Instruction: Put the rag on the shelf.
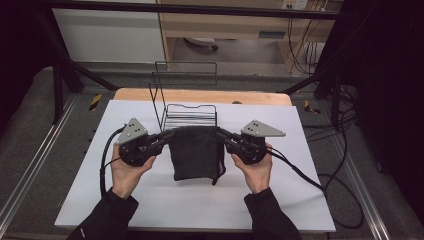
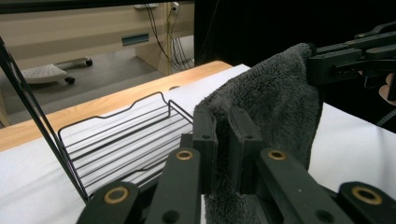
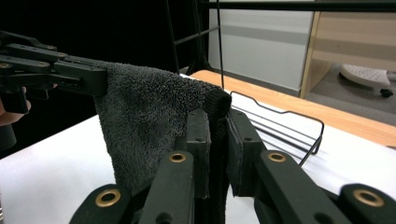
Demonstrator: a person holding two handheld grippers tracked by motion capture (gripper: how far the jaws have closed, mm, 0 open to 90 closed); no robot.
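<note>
From above, my left gripper (image 1: 164, 136) and right gripper (image 1: 223, 136) each pinch an upper corner of the dark grey fleecy cloth (image 1: 194, 152) — it hangs between them over the white table sheet (image 1: 280, 195), just before the black wire rack (image 1: 190, 116). Along my left jaws, cloth (image 2: 266, 107) is clamped. Along my right jaws — cloth (image 3: 149, 121) clamped too.

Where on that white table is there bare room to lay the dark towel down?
Bare white sheet lies between the forearms, below the hanging dark grey fluffy towel, and along both side edges. Behind the towel it is crowded: the black wire rack stands there.
</note>
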